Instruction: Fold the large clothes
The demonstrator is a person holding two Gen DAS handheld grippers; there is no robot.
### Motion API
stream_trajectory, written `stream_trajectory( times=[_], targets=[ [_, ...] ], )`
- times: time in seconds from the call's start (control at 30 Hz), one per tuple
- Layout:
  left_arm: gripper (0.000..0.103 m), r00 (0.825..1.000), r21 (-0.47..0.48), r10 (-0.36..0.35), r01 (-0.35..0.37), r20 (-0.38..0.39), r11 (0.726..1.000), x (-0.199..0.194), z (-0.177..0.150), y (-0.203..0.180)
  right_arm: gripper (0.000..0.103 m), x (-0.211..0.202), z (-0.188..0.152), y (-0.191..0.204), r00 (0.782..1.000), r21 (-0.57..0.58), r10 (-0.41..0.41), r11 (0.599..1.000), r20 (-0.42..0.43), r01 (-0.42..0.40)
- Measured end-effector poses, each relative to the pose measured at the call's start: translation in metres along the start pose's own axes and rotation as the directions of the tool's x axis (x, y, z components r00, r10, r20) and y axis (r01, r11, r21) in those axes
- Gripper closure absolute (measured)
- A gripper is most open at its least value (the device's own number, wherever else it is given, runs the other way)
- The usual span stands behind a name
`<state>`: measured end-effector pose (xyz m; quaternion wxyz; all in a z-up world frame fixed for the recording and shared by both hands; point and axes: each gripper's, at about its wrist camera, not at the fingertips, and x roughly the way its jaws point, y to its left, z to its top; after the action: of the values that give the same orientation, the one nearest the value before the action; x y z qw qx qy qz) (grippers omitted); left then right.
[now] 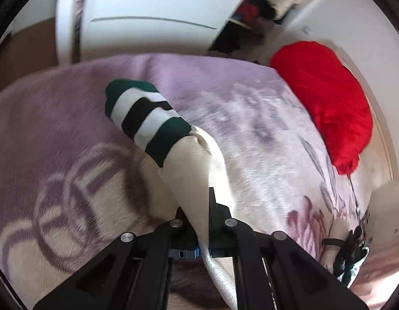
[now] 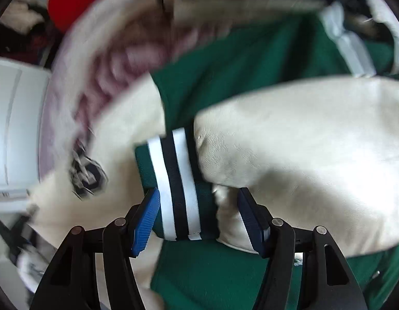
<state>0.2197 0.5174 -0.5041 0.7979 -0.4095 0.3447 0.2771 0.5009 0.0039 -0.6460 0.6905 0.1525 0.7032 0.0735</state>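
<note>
Cuff between parted right fingers

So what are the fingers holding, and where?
The left gripper pinches the cream sleeve above its striped cuff. The right gripper holds nothing, open around another cuff.

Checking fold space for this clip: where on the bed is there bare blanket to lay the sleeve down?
Free: the purple blanket left of the striped cuff, and the strip between that sleeve and the red garment. Crowded: under the right claw, where the jacket's green body and cream sleeve overlap.
</note>
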Motion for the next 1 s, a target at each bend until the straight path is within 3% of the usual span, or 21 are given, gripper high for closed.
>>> stream_trajectory(
  times=[0.1,0.23,0.3,0.4,0.43,0.47,0.57,0.63,0.7,0.8,0.9,1.0],
  targets=[
    [0.101,0.999,0.032,-0.024,0.023,0.026,0.999,-0.006,0.005,-0.024,0.037,0.004,0.005,-0.009,1.000,0.043,0.022,0.999,-0.008,-0.021],
    [0.102,0.995,0.116,-0.053,0.043,0.088,0.992,-0.034,0.003,-0.063,0.037,-0.034,-0.001,-0.040,0.987,0.146,0.158,0.976,0.042,-0.162],
    [0.102,0.991,0.228,-0.045,0.015,0.129,0.974,-0.049,-0.008,-0.094,0.037,-0.054,-0.009,-0.061,0.983,0.172,0.161,0.970,0.083,-0.173],
    [0.102,0.989,0.372,-0.065,0.011,0.133,0.928,-0.066,-0.036,-0.140,0.036,-0.076,-0.021,-0.094,0.988,0.191,0.096,0.974,0.125,-0.119],
    [0.102,0.989,0.413,-0.075,0.016,0.125,0.911,-0.069,-0.048,-0.156,0.030,-0.080,-0.024,-0.106,0.990,0.197,0.061,0.977,0.128,-0.086],
    [0.102,0.990,0.459,-0.086,0.024,0.115,0.888,-0.072,-0.064,-0.174,0.020,-0.084,-0.027,-0.117,0.992,0.208,0.021,0.977,0.123,-0.046],
    [0.102,0.989,0.579,-0.124,0.055,0.080,0.814,-0.082,-0.117,-0.224,0.004,-0.099,-0.036,-0.159,0.988,0.255,-0.043,0.967,0.149,0.004],
    [0.102,0.990,0.651,-0.134,0.066,0.055,0.756,-0.086,-0.156,-0.254,0.003,-0.109,-0.041,-0.186,0.980,0.262,-0.146,0.959,0.135,0.107],
    [0.102,0.990,0.708,-0.140,0.095,0.006,0.699,-0.090,-0.202,-0.286,0.003,-0.119,-0.049,-0.216,0.959,0.249,-0.252,0.944,0.127,0.215],
    [0.102,0.986,0.778,-0.147,0.155,-0.081,0.609,-0.095,-0.275,-0.326,0.003,-0.138,-0.057,-0.263,0.927,0.227,-0.349,0.922,0.141,0.313],
    [0.102,0.971,0.825,-0.152,0.235,-0.182,0.514,-0.096,-0.361,-0.365,0.003,-0.157,-0.066,-0.322,0.927,0.278,-0.348,0.913,0.142,0.300],
    [0.102,0.952,0.844,-0.152,0.306,-0.266,0.441,-0.099,-0.430,-0.400,0.003,-0.177,-0.079,-0.387,0.938,0.373,-0.318,0.894,0.141,0.247]
  ],
)
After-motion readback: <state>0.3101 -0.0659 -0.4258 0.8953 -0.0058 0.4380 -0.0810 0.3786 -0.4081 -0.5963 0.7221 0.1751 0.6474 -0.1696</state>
